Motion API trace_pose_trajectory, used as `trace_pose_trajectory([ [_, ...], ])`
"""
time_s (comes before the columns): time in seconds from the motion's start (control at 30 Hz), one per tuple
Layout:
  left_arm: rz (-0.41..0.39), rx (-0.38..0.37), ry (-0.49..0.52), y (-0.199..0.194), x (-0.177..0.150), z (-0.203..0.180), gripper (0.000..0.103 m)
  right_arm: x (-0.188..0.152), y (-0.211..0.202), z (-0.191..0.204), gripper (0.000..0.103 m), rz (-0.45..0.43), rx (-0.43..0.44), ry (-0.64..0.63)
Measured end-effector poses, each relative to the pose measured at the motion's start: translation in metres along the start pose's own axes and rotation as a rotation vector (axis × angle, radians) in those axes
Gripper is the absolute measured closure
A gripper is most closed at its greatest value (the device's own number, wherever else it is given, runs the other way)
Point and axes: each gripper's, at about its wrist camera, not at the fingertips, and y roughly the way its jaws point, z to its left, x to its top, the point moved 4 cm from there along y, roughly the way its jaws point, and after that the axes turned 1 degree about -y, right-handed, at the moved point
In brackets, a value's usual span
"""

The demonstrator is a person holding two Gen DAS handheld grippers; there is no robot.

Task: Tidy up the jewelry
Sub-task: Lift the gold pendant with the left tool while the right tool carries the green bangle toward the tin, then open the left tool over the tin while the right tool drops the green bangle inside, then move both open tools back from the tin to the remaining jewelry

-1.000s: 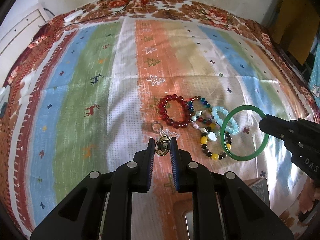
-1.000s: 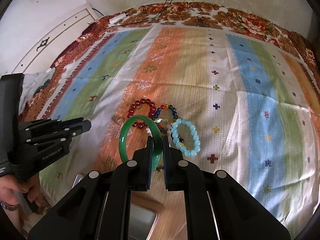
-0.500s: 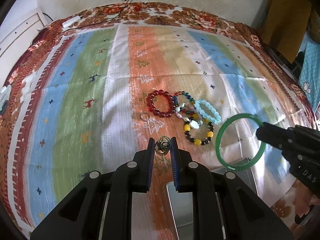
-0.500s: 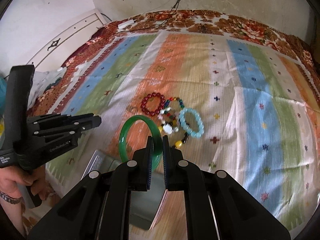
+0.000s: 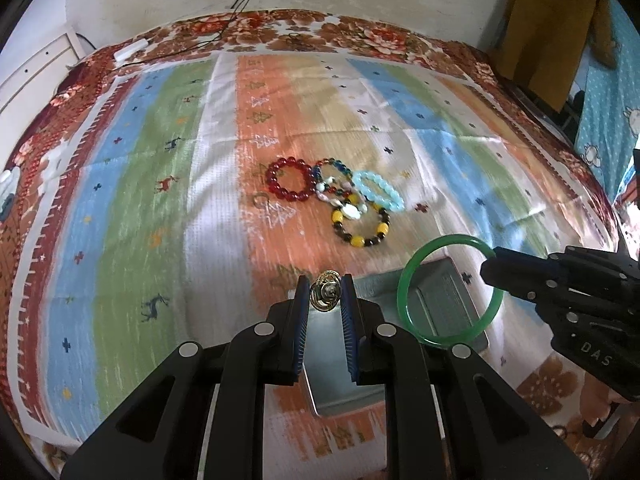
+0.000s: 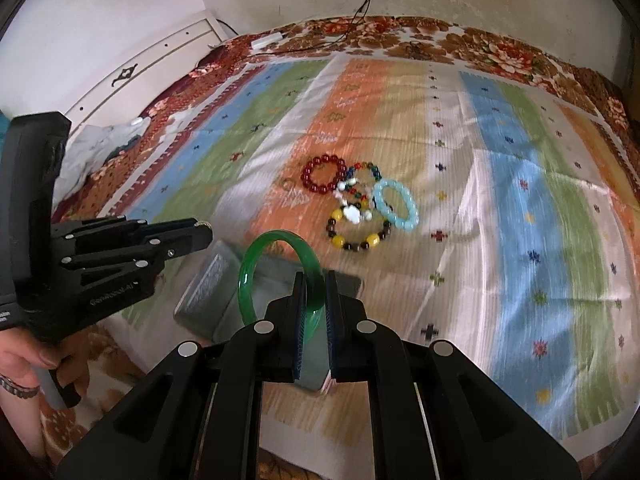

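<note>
My left gripper (image 5: 326, 294) is shut on a small gold ring (image 5: 327, 291) and holds it above the near edge of an open grey metal box (image 5: 444, 300). My right gripper (image 6: 314, 286) is shut on a green bangle (image 6: 256, 264) and holds it upright over the same box (image 6: 208, 284). The right gripper also shows in the left wrist view (image 5: 560, 292) with the bangle (image 5: 416, 268). On the striped cloth lie a red bead bracelet (image 5: 290, 184), a multicolour one (image 5: 332, 178), a pale blue one (image 5: 378, 190) and a yellow-and-dark one (image 5: 362, 224).
A small metal ring (image 5: 261, 200) lies left of the red bracelet. The striped cloth (image 5: 160, 160) covers a bed with a floral border. A white power strip and cables (image 5: 132, 50) lie at the far edge. A white cabinet (image 6: 140, 68) stands at left.
Both grippers have pulled back toward the near edge with their items. The bracelets now lie farther away and the grey box has come into view beneath the grippers.
</note>
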Motion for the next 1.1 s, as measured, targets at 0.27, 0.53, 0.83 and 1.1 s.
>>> trace_pose_trajectory([
  [0.27, 0.02, -0.019, 0.036, 0.004, -0.007, -0.013, 0.087, -0.006, 0.002, 0.007, 0.093, 0.016, 0.017, -0.018],
  [0.53, 0.007, 0.018, 0.029, 0.005, -0.003, -0.007, 0.069, -0.005, 0.006, 0.003, 0.075, 0.028, 0.038, -0.009],
  [0.83, -0.008, 0.037, -0.024, 0.002, 0.003, 0.008, 0.057, -0.001, 0.007, -0.007, 0.059, 0.015, -0.012, 0.014],
  [1.1, -0.036, 0.082, -0.059, 0.003, 0.011, 0.023, 0.049, 0.008, 0.011, -0.017, 0.053, -0.003, -0.069, 0.023],
])
